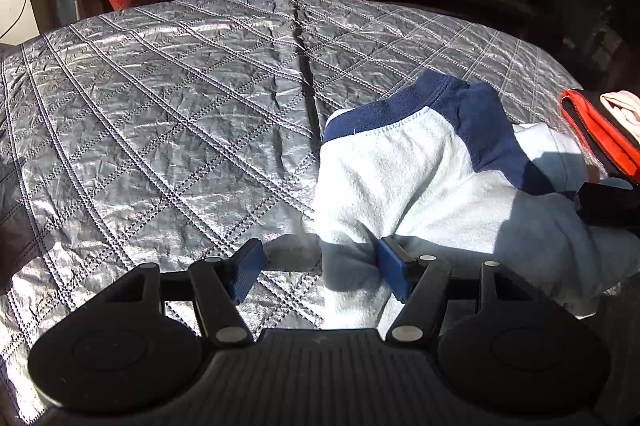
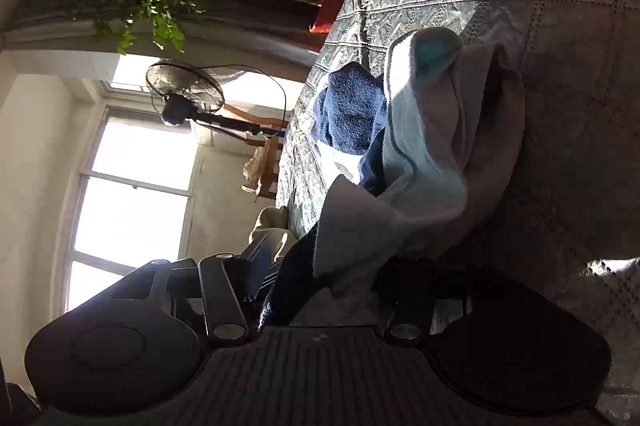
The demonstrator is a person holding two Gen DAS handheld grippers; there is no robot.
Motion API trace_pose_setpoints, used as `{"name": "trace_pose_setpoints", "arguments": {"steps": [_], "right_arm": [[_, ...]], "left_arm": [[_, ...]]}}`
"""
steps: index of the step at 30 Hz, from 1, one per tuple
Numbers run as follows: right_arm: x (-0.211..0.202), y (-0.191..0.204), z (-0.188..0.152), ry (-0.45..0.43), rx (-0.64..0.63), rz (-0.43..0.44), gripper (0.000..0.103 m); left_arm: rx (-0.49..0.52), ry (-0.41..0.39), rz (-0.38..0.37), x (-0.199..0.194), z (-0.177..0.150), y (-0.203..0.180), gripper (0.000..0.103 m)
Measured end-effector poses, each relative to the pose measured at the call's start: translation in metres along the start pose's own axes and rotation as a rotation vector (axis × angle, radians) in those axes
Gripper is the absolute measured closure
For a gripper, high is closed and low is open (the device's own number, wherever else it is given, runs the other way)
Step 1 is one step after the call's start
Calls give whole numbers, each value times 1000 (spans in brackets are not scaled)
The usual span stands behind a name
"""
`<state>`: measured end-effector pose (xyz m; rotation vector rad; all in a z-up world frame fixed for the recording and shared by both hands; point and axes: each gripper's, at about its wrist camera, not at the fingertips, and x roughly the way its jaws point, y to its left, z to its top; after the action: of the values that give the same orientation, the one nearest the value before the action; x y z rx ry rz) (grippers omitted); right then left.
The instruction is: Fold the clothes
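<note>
My left claw (image 1: 320, 268) gapes wide around the sweatshirt (image 1: 400, 177) hem on the bed (image 1: 160, 105), my right claw (image 2: 320, 266) apparently pinching cloth, mid-fold, needing flattening next

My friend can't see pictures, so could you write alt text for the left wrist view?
A light grey sweatshirt with navy collar and shoulders lies on a silver quilted bedspread, its near edge between the open blue-padded left claw. A red zippered pouch sits at right.
</note>
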<state>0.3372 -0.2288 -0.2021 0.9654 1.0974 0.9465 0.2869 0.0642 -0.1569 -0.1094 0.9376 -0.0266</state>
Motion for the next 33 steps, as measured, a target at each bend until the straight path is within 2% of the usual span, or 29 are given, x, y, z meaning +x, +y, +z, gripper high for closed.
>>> {"name": "trace_pose_setpoints", "arguments": {"steps": [1, 2, 3, 5, 6, 7, 9, 11, 17, 21, 23, 26, 29, 33], "right_arm": [[3, 1, 3, 4, 9, -46, 22], [6, 0, 5, 12, 33, -127, 23], [8, 0, 8, 16, 40, -185, 36], [9, 0, 8, -17, 74, -194, 36], [10, -3, 6, -29, 98, -206, 47], [12, -4, 4, -31, 100, -228, 72], [17, -3, -1, -29, 91, -267, 74], [15, 0, -5, -50, 105, -267, 76], [-4, 8, -17, -179, 202, -122, 80], [-34, 17, -13, -306, 214, -75, 80], [-50, 22, -11, -371, 219, -53, 80], [-74, 28, -8, -468, 226, -19, 80], [-97, 35, -5, -565, 232, 16, 80], [-126, 21, 8, -749, 261, -52, 80]], "left_arm": [[1, 1, -1, 0, 0, 0, 42], [2, 1, -1, 1, 0, 0, 42], [2, 1, -2, 1, 0, 0, 42], [0, 2, -2, 2, 0, 0, 42], [-2, 3, -2, 2, 0, 0, 42], [-3, 3, -2, 2, 0, 0, 42], [-8, 4, -5, 2, 1, 1, 42], [-23, 3, -12, 0, 2, 3, 42], [-67, 0, -35, -4, 7, 9, 40], [-102, -8, -49, -7, 10, 14, 44], [-136, -17, -35, -10, 13, 20, 51], [-198, -14, -33, -11, 15, 33, 53], [-216, -11, -41, -11, 15, 35, 53], [-194, -14, -60, -13, 14, 29, 54]]}}
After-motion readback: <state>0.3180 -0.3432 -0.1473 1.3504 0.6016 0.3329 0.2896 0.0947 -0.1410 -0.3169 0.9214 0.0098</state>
